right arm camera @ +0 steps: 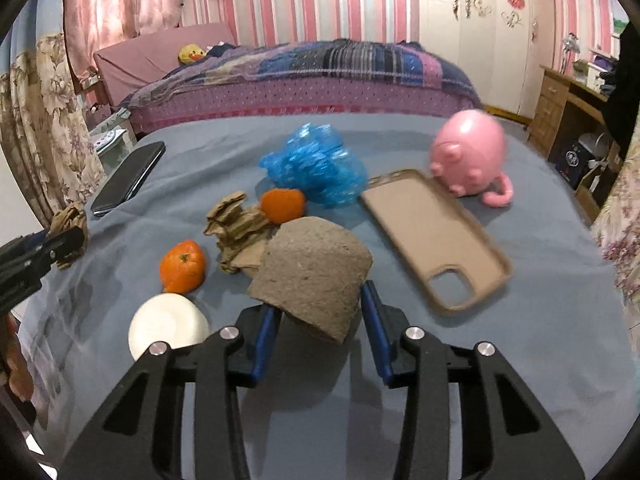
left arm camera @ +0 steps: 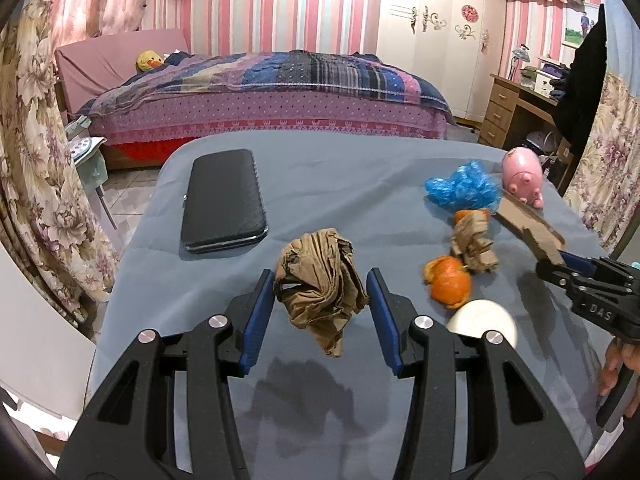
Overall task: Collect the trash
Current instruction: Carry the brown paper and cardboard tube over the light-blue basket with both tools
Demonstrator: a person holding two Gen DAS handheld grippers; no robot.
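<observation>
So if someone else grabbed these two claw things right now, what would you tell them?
Left gripper: shut on a crumpled brown paper wad, lifted off the grey table.
Right gripper: clamped on a piece of grey cardboard.
Left on the table: blue plastic bag, two orange peels, crumpled cardboard.
Probably not trash: phone case, pink toy, black wallet, white disc.
No bin in view.

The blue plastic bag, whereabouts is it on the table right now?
The blue plastic bag lies crumpled toward the far side of the grey table, left of the pink pig toy and just behind an orange peel.
</observation>
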